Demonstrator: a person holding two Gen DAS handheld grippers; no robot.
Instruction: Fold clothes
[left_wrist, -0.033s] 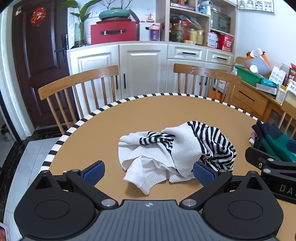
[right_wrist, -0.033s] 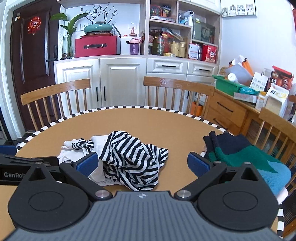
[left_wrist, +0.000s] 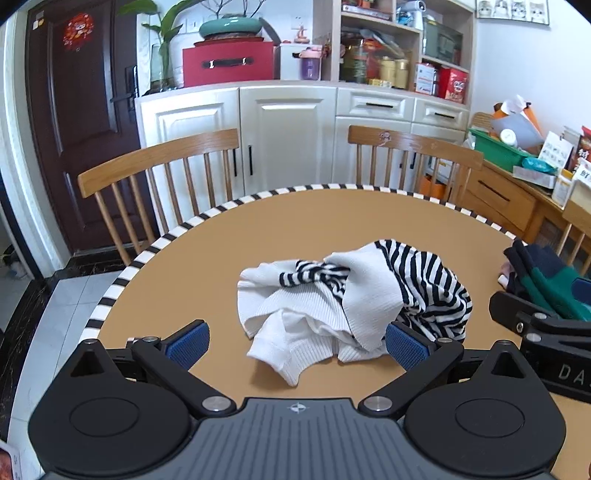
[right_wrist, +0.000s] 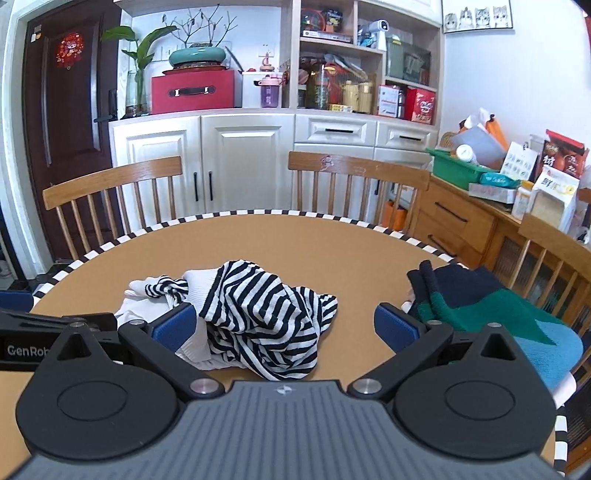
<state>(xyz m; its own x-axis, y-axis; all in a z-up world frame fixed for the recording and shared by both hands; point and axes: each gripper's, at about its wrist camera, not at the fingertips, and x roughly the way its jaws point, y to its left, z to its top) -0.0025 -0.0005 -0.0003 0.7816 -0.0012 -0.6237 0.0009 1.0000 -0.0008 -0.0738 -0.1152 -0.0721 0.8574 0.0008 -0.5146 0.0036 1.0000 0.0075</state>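
We've got the striped knit top crumpled mid-desk. Left hand-held gripper and right hand-held gripper both spread wide, holding nothing. Garment prob. light, soft, floppy; we'd pinch a white ribbed hem/edge, w/ both sides.

A crumpled garment lies mid-frame on the table; folded clothes sit at its right edge, two chairs behind.

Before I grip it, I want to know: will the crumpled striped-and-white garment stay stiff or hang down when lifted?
The striped-and-white garment looks like soft knit, crumpled in loose folds, so it will probably droop. Its layers may unfurl unevenly.
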